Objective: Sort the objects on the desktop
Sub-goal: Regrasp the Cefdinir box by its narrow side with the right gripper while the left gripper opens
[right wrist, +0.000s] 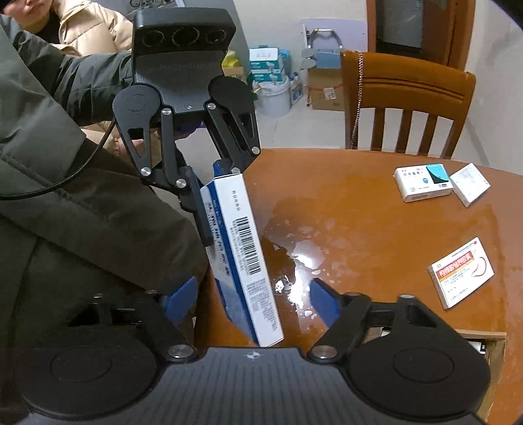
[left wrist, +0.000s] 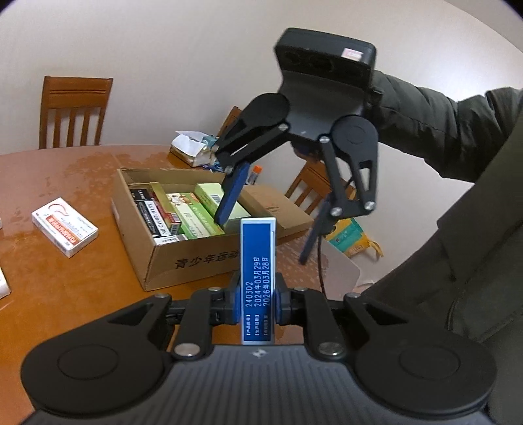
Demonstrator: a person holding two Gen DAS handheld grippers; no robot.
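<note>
My left gripper (left wrist: 256,304) is shut on a slim blue-and-white medicine box (left wrist: 256,261) held on edge, its date print facing me. In the right wrist view that box (right wrist: 242,255) slants down from the left gripper (right wrist: 215,196) into the gap of my right gripper (right wrist: 251,300). The right gripper's blue pads (right wrist: 323,302) stand apart from the box on both sides, so it is open. Seen from the left wrist, the right gripper (left wrist: 263,240) hangs over an open cardboard box (left wrist: 183,261) packed with several medicine boxes.
On the brown table (right wrist: 359,212) lie a red-and-white box (right wrist: 461,273) and two white boxes (right wrist: 423,183) further back. A tissue pack (left wrist: 193,147) sits behind the cardboard box. Wooden chairs (right wrist: 405,108) ring the table. A person in a beige coat (right wrist: 81,29) sits behind.
</note>
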